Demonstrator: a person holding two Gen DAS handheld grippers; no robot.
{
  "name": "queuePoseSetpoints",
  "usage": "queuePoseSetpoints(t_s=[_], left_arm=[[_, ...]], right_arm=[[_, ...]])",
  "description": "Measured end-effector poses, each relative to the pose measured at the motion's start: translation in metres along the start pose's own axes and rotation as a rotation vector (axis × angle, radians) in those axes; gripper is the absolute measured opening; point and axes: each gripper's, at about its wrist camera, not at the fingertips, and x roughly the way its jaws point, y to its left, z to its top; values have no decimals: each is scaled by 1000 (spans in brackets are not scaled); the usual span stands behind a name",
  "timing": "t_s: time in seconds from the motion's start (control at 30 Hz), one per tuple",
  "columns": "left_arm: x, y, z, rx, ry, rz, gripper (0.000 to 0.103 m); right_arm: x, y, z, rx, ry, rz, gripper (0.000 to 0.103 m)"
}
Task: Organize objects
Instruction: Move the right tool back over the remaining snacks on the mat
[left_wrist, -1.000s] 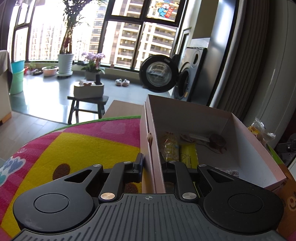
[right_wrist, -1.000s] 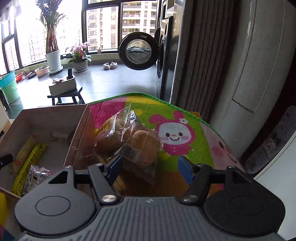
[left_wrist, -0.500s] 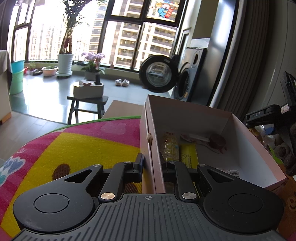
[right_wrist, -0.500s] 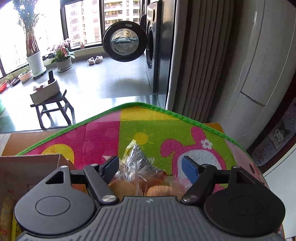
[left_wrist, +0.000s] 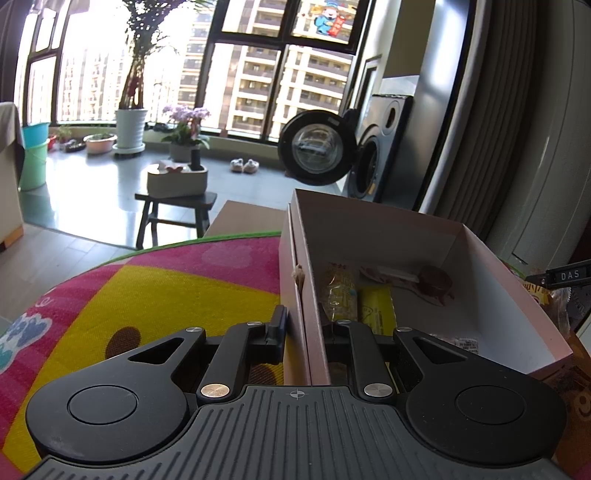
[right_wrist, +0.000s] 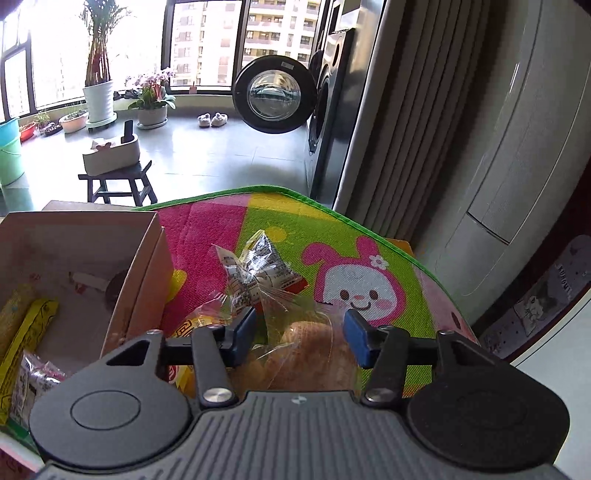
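Bread bag (right_wrist: 295, 343) between open right tongs (right_wrist: 300, 336) — untouched

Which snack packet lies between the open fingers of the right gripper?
The clear bag of buns on the mat lies between the right gripper fingers. The yellow packet and other snacks lie in the box.
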Motion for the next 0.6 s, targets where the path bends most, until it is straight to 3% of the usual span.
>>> queuePoseSetpoints(t_s=[0.43,0.6], left_arm=[[0,0,0,0,-1,0,17],[0,0,0,0,-1,0,17]], right_arm=[[-42,-23,-51,68,62,47,49],[-71,-44,-95,171,109,100,49]])
